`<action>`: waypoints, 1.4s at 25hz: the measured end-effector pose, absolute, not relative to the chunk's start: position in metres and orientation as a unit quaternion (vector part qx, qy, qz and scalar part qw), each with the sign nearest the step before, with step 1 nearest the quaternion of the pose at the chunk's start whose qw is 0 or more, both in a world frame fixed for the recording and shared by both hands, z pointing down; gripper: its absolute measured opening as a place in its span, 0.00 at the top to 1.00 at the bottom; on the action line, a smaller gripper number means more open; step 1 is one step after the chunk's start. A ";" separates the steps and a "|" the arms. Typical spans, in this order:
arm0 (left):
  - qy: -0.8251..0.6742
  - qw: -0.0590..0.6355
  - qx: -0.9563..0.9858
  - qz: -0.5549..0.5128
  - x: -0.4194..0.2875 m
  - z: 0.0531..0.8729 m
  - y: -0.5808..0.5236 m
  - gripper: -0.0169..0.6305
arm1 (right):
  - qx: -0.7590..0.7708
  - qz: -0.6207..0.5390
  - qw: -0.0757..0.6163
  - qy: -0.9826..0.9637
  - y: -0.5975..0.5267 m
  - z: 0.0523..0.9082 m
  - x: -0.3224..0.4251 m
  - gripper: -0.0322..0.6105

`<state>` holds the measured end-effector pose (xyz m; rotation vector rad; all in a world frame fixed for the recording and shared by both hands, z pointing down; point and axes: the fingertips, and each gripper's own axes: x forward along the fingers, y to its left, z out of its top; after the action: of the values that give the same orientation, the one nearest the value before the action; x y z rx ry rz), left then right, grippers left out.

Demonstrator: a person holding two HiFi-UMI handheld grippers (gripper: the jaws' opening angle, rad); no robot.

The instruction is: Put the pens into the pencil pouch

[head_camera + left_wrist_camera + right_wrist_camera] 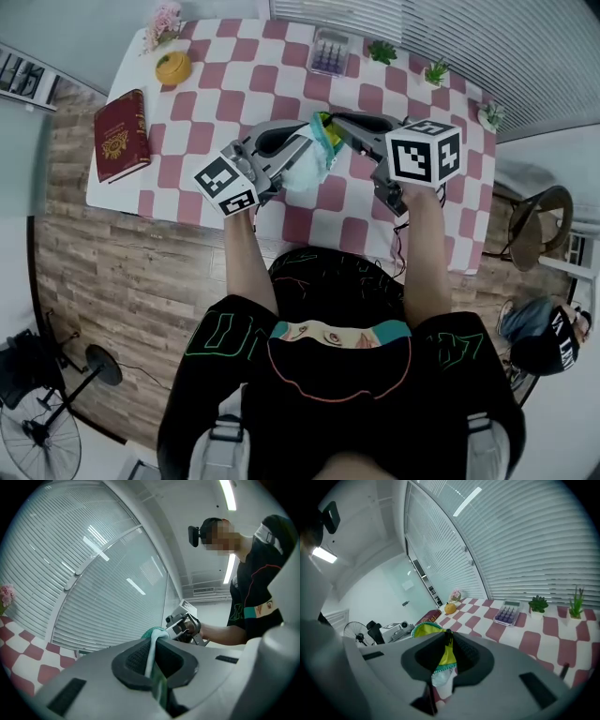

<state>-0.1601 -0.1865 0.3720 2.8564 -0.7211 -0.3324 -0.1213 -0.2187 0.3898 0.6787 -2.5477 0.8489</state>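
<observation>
Pencil pouch [314, 155]: hung above surface [234, 75], between both tools.
Left hand-held gripper [152, 660]: clamped on its teal edge.
Right hand-held gripper [446, 660]: pinched its yellow rim.
Technique: mouth needed spreading wide; pens unseen.

Over the checkered table [281, 75], the left gripper [298, 145] and right gripper [339, 122] hold the pencil pouch [309, 165] between them.

Book [122, 134] on table [272, 70], left of pouch [307, 161]

Head camera looks steeply down on the red-and-white checked counter [281, 84]; cameras on left hand-held gripper [311, 145] and right hand-held gripper [332, 120] (close behind the jaws) face each other.
</observation>
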 end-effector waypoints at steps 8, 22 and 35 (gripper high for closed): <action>-0.242 0.095 0.958 -0.123 -0.157 0.373 -0.190 0.97 | 0.255 0.248 0.195 -0.914 -0.222 0.390 -0.108 0.85; -0.206 0.111 0.962 -0.141 -0.125 0.373 -0.205 0.97 | 0.391 0.228 0.070 -0.889 -0.248 0.359 -0.007 0.95; -0.135 0.128 0.975 -0.117 -0.066 0.383 -0.212 0.97 | 0.536 0.257 0.146 -0.791 -0.249 0.405 0.107 0.95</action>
<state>-0.0660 -0.2120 0.3831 2.8375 -0.3933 -0.3410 0.1074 -0.2493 0.4054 1.5421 -2.2765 0.7412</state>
